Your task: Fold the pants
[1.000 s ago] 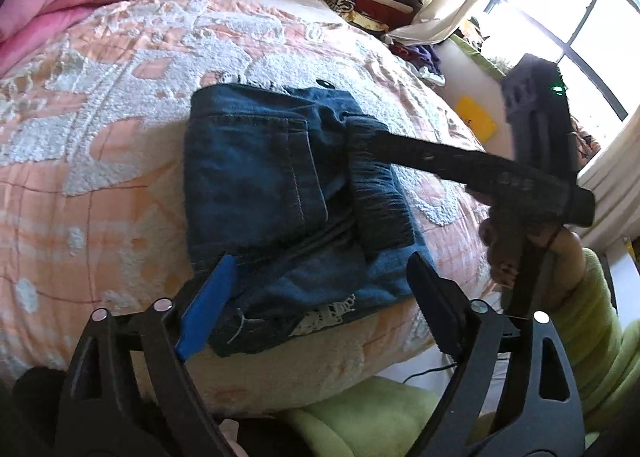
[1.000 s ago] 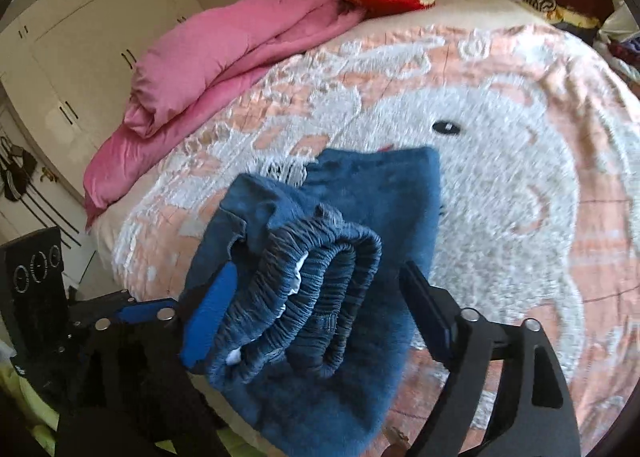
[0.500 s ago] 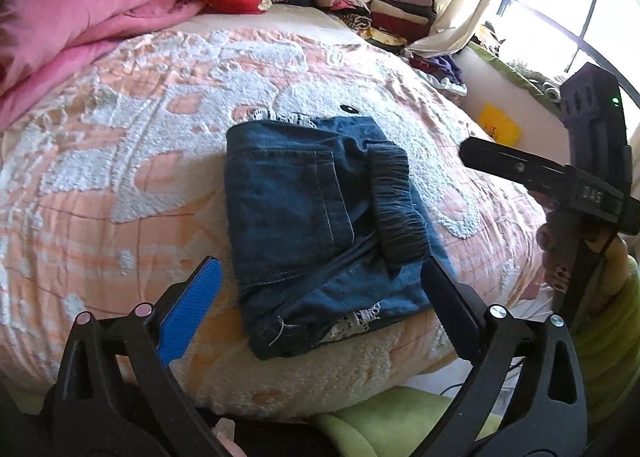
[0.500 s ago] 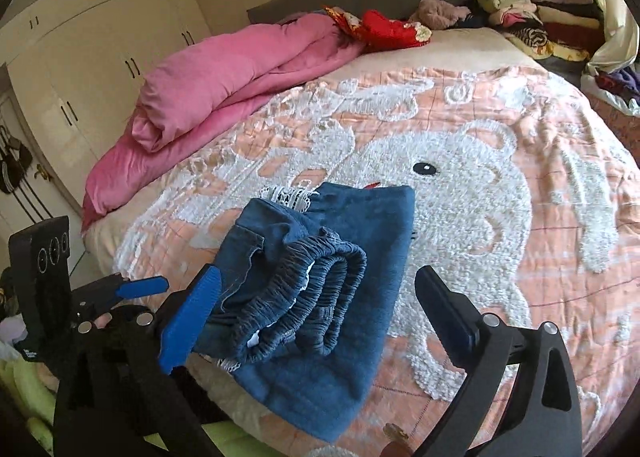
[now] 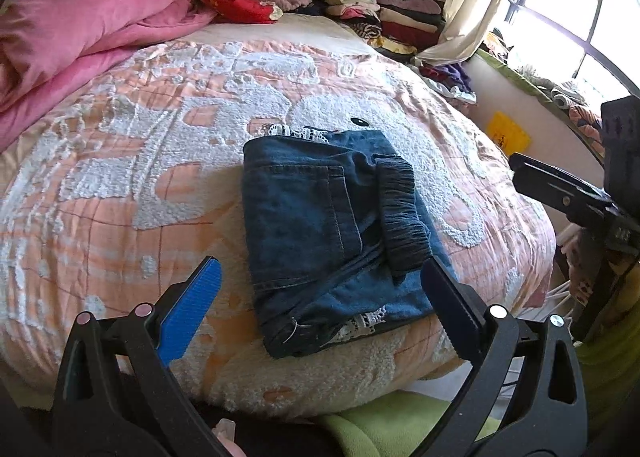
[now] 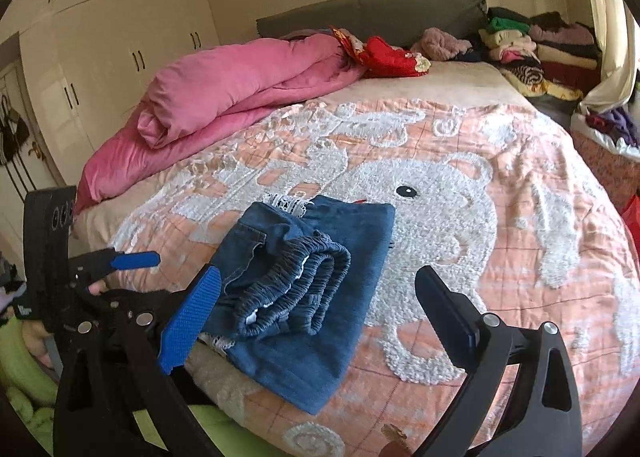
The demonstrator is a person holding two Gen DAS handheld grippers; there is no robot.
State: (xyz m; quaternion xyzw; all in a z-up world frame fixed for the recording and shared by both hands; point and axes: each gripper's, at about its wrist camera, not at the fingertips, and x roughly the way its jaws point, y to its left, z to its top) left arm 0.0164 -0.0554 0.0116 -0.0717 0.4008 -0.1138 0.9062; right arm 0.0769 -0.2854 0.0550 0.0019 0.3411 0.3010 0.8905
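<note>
Both tongs (image 5: pixel 320 305) (image 6: pixel 320 305) gape above folded denim pants (image 5: pixel 332 225) on tufted bedspread (image 5: pixel 120 161).

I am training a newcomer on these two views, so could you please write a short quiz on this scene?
1. True or false: the left tool grips the jeans.
2. What lies along the bed's far left side? A) pink duvet B) green rug C) brown box
3. Fill in: the white animal on the bedspread is an ______.

Key:
1. False; both it and the right tool stand open, clear of the folded jeans.
2. A, the pink duvet.
3. Elephant.
</note>
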